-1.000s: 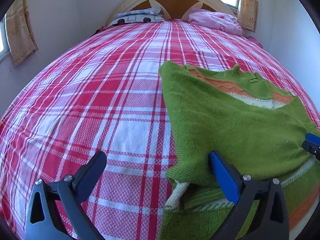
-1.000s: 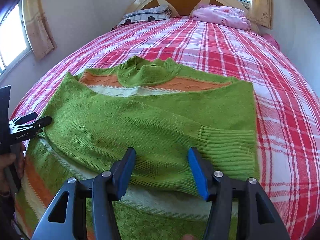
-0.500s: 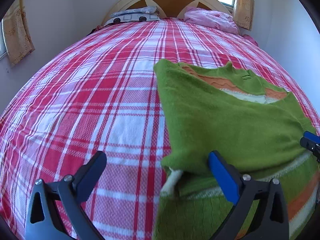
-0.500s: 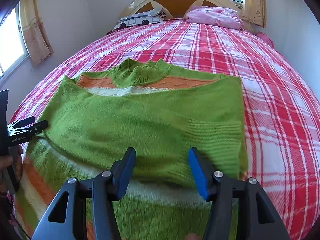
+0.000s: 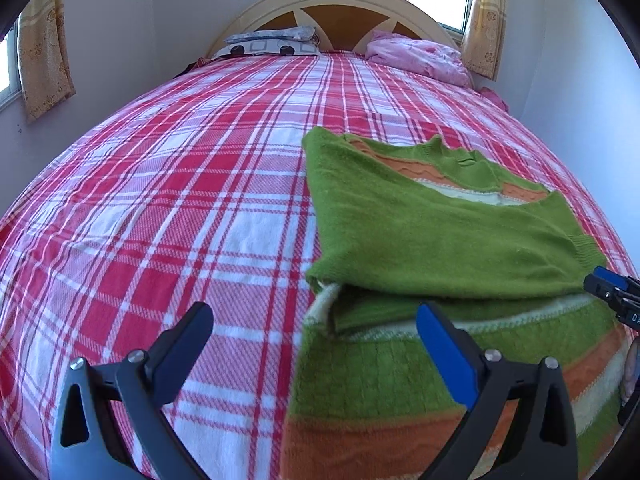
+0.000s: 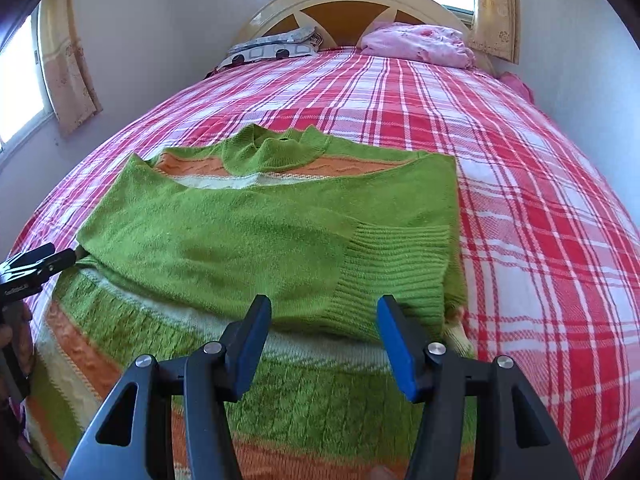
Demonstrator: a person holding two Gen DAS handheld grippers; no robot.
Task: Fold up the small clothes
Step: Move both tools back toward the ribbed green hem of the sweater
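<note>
The left hand-held gripper (image 5: 316,340) hangs with its black fingers spread wide and nothing between them. Its left finger (image 5: 180,344) is over the red-and-white plaid bedspread (image 5: 180,200); its blue-padded right finger (image 5: 444,344) is over the near left part of the green knitted sweater with orange and cream stripes (image 5: 420,232). Neither pad presses on the knit.

The right hand-held gripper (image 6: 322,340) stands about half open, its two blue-padded fingers also empty. The sweater lies straight ahead of and below it on the bed, spread flat with its neck opening at the far end. Both green sleeves are folded across the chest; the ribbed cuff (image 6: 396,264) of the upper one lies just beyond the right finger (image 6: 394,340). The striped hem part runs under both fingers at the bottom of the right wrist view.

In the right wrist view the tips of the left hand-held gripper reach the sweater's left edge, with a bit of a hand (image 6: 16,336) behind them. In the left wrist view the right gripper's blue tips show at the sweater's right edge.

Far beyond both grippers, at the bed's head, are a cream arched headboard (image 5: 344,4), a grey patterned pillow (image 5: 272,40) and a crumpled pink cloth (image 5: 416,58).
</note>
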